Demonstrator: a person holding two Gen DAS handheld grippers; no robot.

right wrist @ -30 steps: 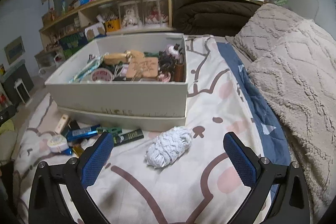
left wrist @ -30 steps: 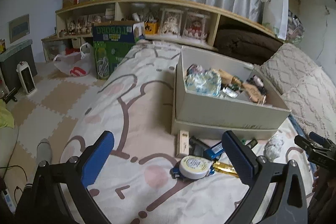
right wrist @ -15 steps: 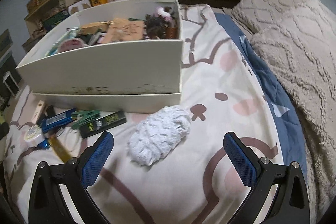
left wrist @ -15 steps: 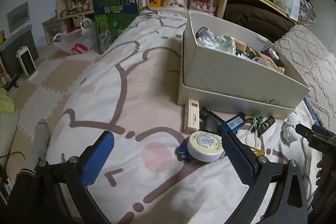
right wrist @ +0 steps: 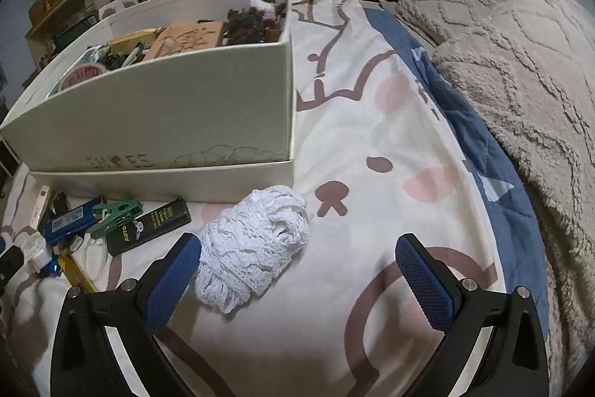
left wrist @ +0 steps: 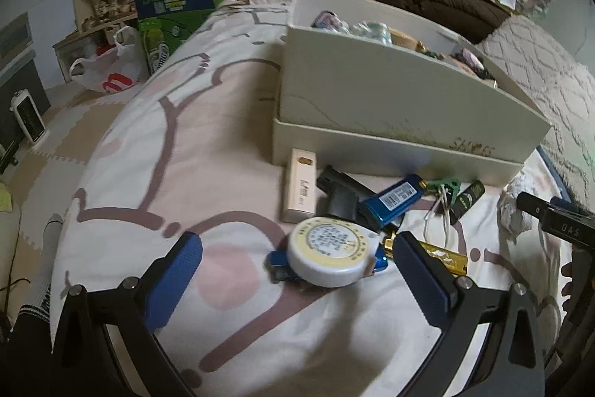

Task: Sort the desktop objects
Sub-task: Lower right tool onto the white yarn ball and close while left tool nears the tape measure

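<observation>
Hovering wide open over the bedsheet (left wrist: 230, 136), left gripper (left wrist: 297, 270) holds nothing; round tin (left wrist: 332, 256) lies between its fingers, untouched. Box (right wrist: 167, 121) sits behind. Right gripper (right wrist: 297, 270), equally spread and empty, has the yarn (right wrist: 253, 248) against its left finger.

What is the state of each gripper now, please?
Left gripper: open, empty, around the round white-and-yellow tape measure.
Right gripper: open, empty, beside the white knitted bundle.
</observation>
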